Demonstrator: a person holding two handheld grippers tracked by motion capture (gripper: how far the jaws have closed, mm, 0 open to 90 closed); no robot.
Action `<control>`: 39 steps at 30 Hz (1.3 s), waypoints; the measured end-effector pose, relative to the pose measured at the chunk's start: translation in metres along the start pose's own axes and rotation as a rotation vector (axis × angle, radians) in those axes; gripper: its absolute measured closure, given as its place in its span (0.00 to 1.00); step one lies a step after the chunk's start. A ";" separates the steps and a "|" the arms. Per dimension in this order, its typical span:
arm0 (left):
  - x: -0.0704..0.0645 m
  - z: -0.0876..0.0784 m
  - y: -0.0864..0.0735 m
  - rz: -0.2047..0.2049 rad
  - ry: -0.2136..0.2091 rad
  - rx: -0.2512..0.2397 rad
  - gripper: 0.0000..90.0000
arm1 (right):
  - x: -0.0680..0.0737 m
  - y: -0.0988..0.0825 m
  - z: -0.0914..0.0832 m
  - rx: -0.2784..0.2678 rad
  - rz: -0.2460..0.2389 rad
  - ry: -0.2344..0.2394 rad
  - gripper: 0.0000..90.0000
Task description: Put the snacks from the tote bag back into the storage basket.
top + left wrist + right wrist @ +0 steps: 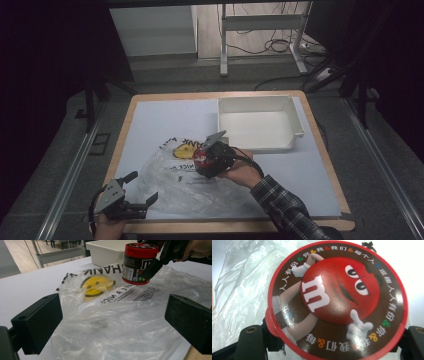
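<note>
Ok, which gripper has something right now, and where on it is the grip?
The right gripper is shut on the candy jar, jaws clamped across its brown side wall below the red lid. The left gripper holds nothing, jaws open.

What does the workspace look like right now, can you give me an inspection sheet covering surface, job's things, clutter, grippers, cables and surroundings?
Surface: wooden table under a pale sheet.
Job's things: round brown candy jar with red lid, held above a crumpled clear plastic bag with a yellow smiley; empty white plastic bin at the far right.
Clutter: nothing seen.
Grippers: right gripper shut on the jar, its fingers on the jar's sides; left gripper open, at the bag's near edge.
Cables: black loops on the floor beyond the table.
Surroundings: dark room, white metal stand behind.
</note>
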State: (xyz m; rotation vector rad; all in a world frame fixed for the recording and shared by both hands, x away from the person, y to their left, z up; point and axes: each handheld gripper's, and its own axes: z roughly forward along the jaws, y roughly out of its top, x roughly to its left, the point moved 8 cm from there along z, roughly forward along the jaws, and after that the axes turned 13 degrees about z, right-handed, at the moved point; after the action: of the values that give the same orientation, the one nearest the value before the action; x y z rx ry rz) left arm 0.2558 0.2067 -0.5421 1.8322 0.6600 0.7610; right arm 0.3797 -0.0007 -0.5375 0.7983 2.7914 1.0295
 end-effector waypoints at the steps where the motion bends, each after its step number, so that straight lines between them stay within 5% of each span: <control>1: 0.000 0.000 0.000 0.000 0.000 0.000 0.01 | -0.001 -0.001 -0.002 -0.001 -0.001 0.000 0.29; 39: 0.000 0.000 0.001 0.004 0.008 -0.002 0.01 | -0.032 -0.024 -0.047 -0.030 0.049 -0.068 0.29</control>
State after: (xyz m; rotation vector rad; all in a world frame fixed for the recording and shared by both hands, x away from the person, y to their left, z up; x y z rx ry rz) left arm 0.2561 0.2068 -0.5415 1.8298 0.6604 0.7718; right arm 0.3861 -0.0600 -0.5198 0.8847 2.7065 1.0294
